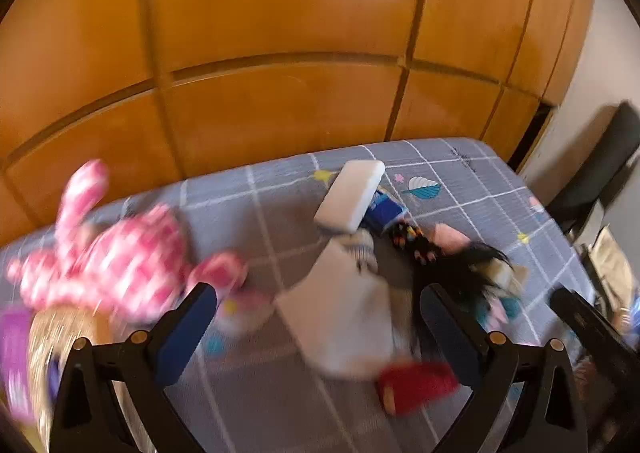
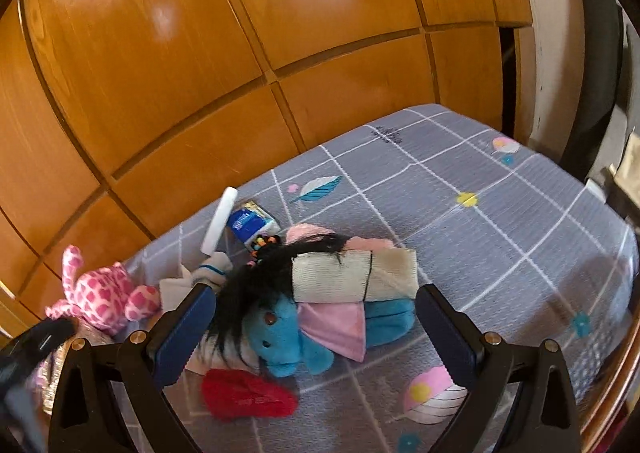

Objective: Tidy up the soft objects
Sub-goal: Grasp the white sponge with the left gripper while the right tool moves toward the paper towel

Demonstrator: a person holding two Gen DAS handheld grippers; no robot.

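Spread wide and empty, the right gripper (image 2: 316, 327) frames the blue plush (image 2: 280, 337), seemingly lined up to grab it. Beside the plush, the left gripper (image 1: 320, 327) also gapes, near the pink toy (image 1: 116, 253).

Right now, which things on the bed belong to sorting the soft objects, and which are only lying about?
For the job:
pink toy
blue toy
rolled cloth
red cloth

Lying about:
tissue pack
white block
chair

Both claws are open and hold nothing.
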